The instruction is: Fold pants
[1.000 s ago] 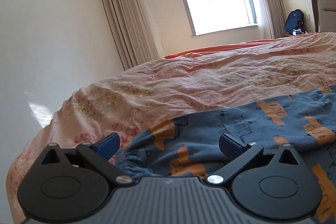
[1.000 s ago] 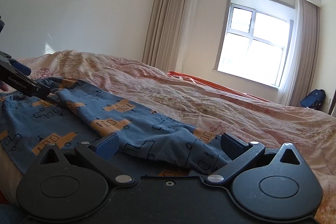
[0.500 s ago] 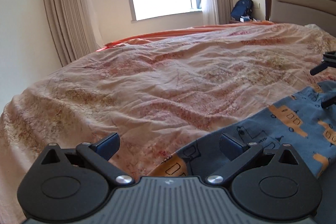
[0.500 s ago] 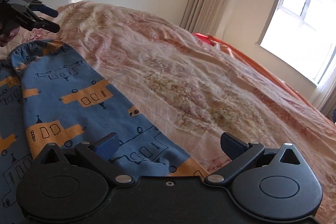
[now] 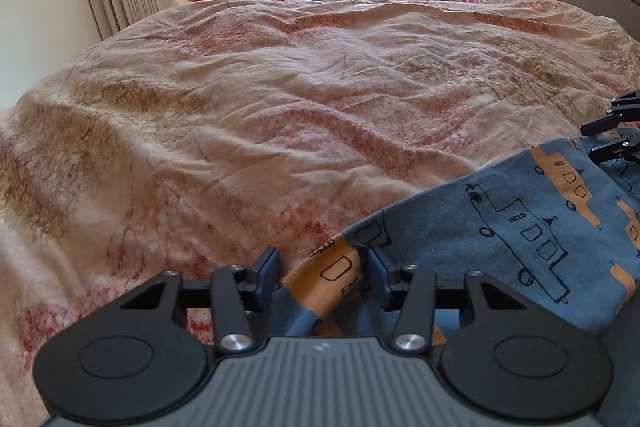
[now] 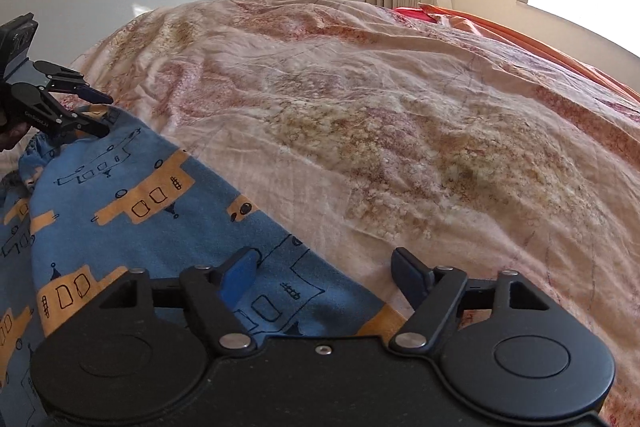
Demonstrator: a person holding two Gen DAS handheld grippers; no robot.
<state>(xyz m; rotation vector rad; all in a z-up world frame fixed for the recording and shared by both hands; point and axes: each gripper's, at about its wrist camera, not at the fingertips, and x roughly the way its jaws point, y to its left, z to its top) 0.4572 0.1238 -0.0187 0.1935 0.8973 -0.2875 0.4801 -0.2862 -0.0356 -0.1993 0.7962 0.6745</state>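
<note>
Left wrist view: the left gripper (image 5: 322, 277) has its fingers narrowed around a bunched orange-and-blue edge of the pants (image 5: 520, 227), at the bed's (image 5: 280, 87) near side. Their long axis runs rightward to the right gripper (image 6: 326, 277), fingers wide, straddling the far leg's end without pinching it.

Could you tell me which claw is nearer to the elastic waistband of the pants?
Left. The left claw sits at the waistband end of the pants; the right claw is at the far end.
</note>
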